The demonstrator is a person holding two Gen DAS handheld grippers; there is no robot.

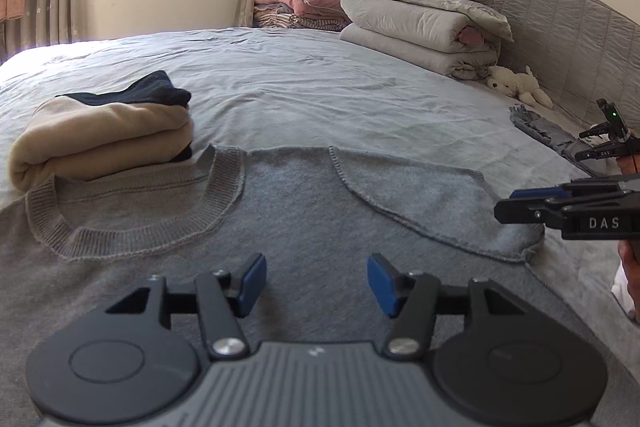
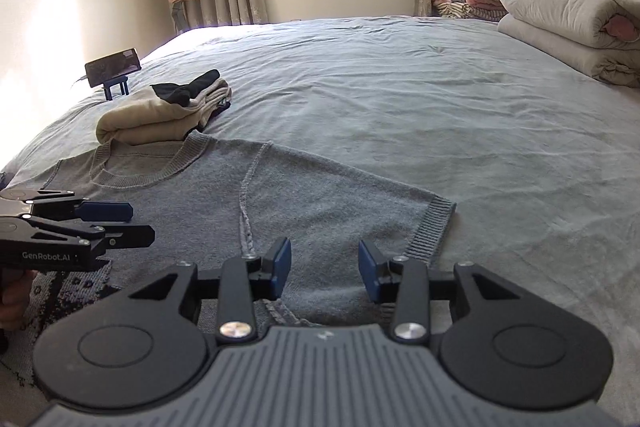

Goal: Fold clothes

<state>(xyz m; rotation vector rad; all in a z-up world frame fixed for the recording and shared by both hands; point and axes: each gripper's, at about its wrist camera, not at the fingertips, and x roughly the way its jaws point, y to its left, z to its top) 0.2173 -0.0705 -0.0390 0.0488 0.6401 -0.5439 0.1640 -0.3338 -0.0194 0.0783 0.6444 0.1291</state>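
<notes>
— Left wrist view first: how many garments do you count on the bed (image 1: 320, 75)?

— One grey knit sweater (image 1: 280, 195) spread flat across the lower middle of the frame, its ribbed neckline at left and one sleeve (image 1: 420, 203) folded in over the body at right. Behind the neckline, at middle left, one folded stack (image 1: 100, 131): a cream piece with something dark navy on top. I cannot tell how many items are in that stack.

— And the grippers?

— Two. The left gripper (image 1: 316, 281) sits at the bottom centre, its blue pads well apart, with nothing between them; it hangs over the sweater's body. The right gripper (image 1: 520, 201) comes in from the right edge, side-on.

— From the right wrist view?

— The right gripper (image 2: 324, 267) is partly parted too, holding nothing, with the sleeve's ribbed cuff (image 2: 434, 227) just beyond its right pad. The left gripper (image 2: 120, 223) shows at the left edge, jaws apart and empty.

— Anything else to count?

— One phone (image 2: 114, 67) on a blue stand at upper left, one plush toy (image 1: 518, 85) by the headboard, a pile of folded grey quilts (image 1: 420, 19) at upper right, and one bluish-grey crumpled cloth (image 1: 540, 131) near the right edge.

— Any containers?

— None that I can see.
</notes>
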